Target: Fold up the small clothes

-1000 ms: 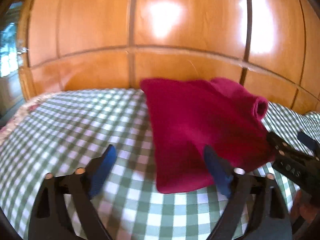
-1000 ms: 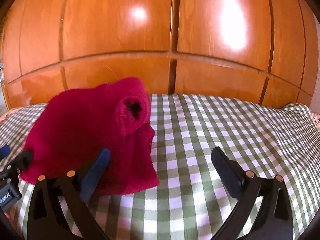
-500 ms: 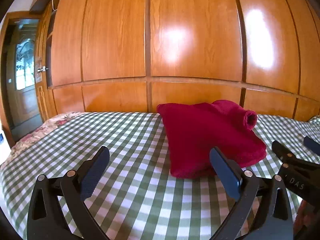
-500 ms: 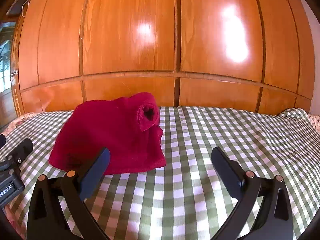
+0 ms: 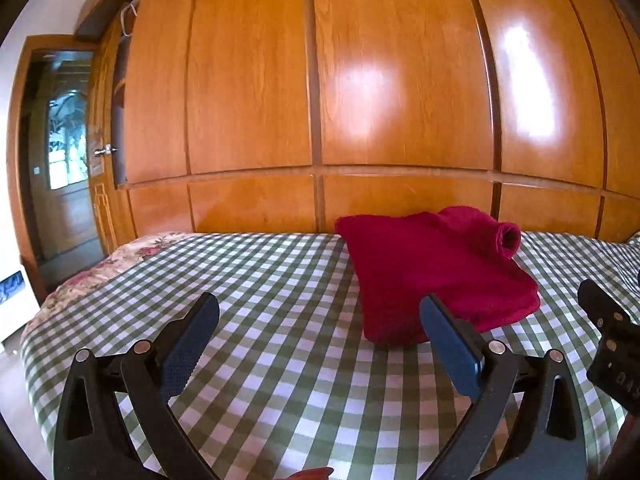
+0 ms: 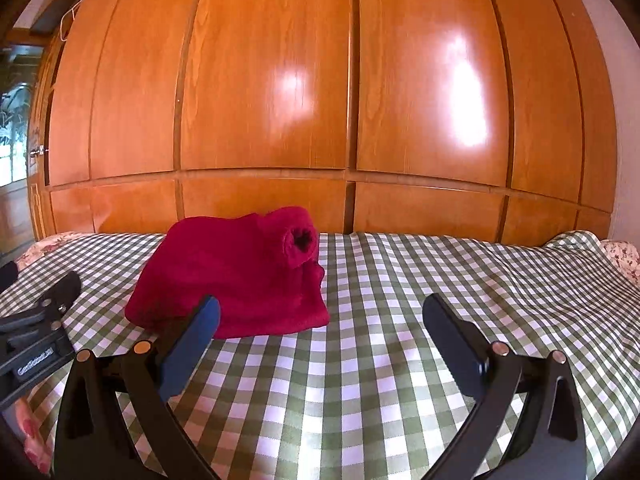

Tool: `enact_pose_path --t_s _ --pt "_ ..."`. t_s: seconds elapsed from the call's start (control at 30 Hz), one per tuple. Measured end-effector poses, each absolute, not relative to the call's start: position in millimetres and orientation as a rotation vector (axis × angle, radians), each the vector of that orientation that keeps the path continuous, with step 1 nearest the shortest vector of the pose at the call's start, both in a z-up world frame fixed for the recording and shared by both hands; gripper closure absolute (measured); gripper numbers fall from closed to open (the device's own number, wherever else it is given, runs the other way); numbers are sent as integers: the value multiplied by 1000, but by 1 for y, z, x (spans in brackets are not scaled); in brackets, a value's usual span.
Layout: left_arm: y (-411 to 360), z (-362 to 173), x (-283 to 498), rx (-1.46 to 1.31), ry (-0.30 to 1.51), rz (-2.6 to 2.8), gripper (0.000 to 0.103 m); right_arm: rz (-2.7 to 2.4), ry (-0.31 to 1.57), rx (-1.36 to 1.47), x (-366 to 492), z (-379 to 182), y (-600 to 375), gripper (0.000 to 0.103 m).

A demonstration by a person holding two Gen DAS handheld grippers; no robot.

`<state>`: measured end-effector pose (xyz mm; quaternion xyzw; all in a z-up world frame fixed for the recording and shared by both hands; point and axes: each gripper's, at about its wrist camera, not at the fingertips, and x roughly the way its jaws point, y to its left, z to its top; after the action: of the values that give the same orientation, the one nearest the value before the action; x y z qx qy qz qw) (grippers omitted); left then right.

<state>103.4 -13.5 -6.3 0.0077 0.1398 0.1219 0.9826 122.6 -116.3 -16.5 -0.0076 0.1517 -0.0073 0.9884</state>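
A dark red knit garment [image 5: 432, 268] lies folded in a compact bundle on the green-and-white checked bedspread [image 5: 280, 280], its rolled cuff opening [image 5: 510, 238] on top at the right. It also shows in the right wrist view [image 6: 236, 276]. My left gripper [image 5: 318, 334] is open and empty, held back from the garment's near left corner. My right gripper [image 6: 320, 334] is open and empty, in front of the garment's near right corner. Neither touches the cloth.
A tall glossy wooden wardrobe [image 5: 360, 100] stands right behind the bed. A doorway [image 5: 60, 160] opens at far left. A floral sheet [image 5: 100, 268] shows at the bed's left edge. Each gripper's body shows at the side of the other's view [image 5: 612, 344] [image 6: 36, 344].
Both grippers have drawn back and away from the garment, which looks smaller and farther now. The garment has stayed folded in place.
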Motion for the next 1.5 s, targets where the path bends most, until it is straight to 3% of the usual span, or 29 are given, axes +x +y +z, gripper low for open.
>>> enact_pose_path --t_s 1.5 --pt "-17 -13 108 37 327 233 4 -18 350 13 130 -22 -123 2"
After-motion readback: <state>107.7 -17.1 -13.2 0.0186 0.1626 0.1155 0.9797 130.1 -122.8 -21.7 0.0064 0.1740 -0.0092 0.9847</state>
